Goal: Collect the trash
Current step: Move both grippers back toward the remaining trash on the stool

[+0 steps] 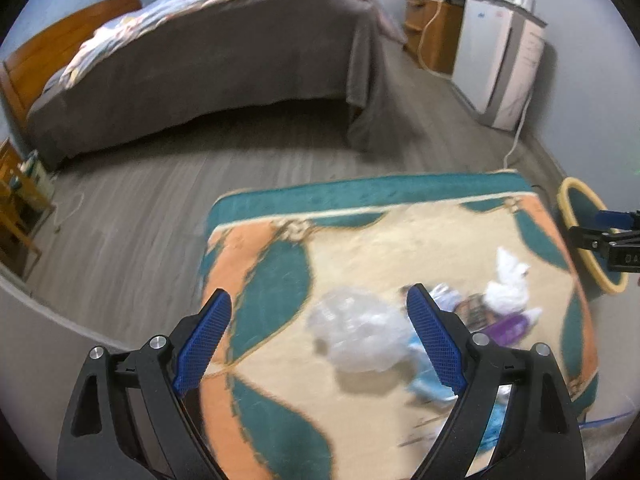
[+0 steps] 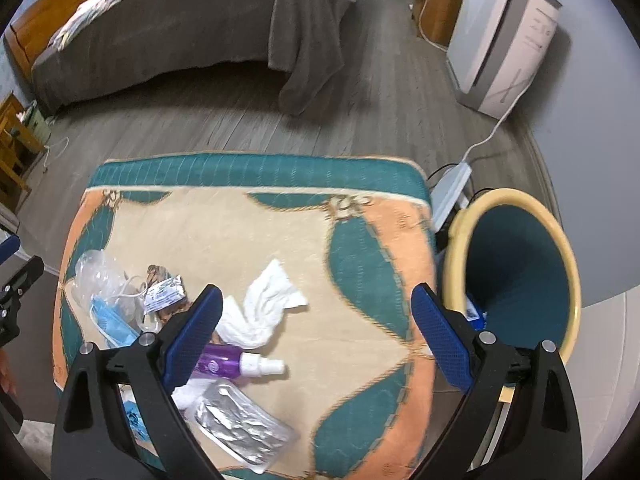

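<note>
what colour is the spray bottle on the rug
Purple body with a white spray top; the spray bottle shows best in the right wrist view.

The trash on the rug [image 1: 400,232] is smeared by blur in the left wrist view. The purple bottle [image 2: 224,364] is partly hidden behind a right tool finger [image 2: 192,336].

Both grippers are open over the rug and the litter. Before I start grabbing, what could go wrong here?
1. The clear plastic bag lies against the blue face mask and its loops; one grab may drag both.
2. The purple spray bottle lies on its side, so it may roll from the right gripper.
3. The bin sits off the rug beside a power strip; a missed drop could land there.
</note>
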Available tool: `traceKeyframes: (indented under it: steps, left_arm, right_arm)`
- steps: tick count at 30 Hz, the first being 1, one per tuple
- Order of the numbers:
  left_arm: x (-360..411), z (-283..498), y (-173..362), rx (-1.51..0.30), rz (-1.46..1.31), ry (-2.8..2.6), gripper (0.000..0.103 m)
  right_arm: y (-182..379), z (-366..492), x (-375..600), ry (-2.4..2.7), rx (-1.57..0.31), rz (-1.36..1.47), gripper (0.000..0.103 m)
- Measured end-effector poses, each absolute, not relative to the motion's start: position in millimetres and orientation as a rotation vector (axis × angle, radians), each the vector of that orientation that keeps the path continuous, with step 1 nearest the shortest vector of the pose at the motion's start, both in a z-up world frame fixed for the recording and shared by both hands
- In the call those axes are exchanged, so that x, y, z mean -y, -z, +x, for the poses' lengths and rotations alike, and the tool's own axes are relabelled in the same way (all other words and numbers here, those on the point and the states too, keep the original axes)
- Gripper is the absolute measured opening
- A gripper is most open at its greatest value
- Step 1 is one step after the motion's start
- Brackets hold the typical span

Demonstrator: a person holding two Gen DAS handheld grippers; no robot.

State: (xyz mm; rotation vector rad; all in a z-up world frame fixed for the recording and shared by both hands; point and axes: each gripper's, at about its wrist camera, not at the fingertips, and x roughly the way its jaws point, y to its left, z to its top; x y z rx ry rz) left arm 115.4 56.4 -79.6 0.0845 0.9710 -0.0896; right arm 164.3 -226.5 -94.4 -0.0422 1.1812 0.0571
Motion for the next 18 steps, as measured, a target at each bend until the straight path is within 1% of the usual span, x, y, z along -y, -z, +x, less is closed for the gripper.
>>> traceKeyframes:
  steps: [9, 11, 12, 13, 14, 16, 17, 18]
  left_arm:
    - [-74.6, 130.3, 116.2, -1.086, 0.047, 0.095, 0.089]
    - [-72.3, 134.8, 125.8, -1.131, 0.034, 0.121, 0.084]
    - [-70.4, 135.7, 129.0, -1.145, 0.030, 0.132, 0.077]
    - [-68.7, 137.2, 133.6, -1.170, 0.023, 0.153, 0.069]
    - [-66.4, 137.8, 136.4, -1.182, 0.019, 0.165, 0.066]
    - [-62.0, 138.5, 141.0, -1.206, 0.006, 0.203, 0.055]
    - [-58.7, 138.6, 143.7, -1.219, 0.006, 0.223, 0.053]
    - [-55.9, 138.5, 145.3, -1.227, 0.011, 0.234, 0.050]
  right_arm:
    - [142.0, 183.6, 199.2, -0.059, -1.311, -0.012, 0.093]
    - [153.4, 184.8, 191.6, -0.069, -1.346, -0.042, 0.093]
    - [159.8, 184.6, 187.6, -0.076, -1.367, -0.062, 0.091]
    - [164.1, 184.5, 184.7, -0.085, -1.384, -0.073, 0.086]
    - [168.9, 184.1, 182.3, -0.094, -1.402, -0.082, 0.081]
    - [180.1, 182.2, 178.7, -0.119, -1.448, -0.090, 0.066]
    - [185.6, 180.7, 178.1, -0.132, -1.472, -0.088, 0.060]
    - [189.2, 179.8, 178.2, -0.137, -1.488, -0.087, 0.047]
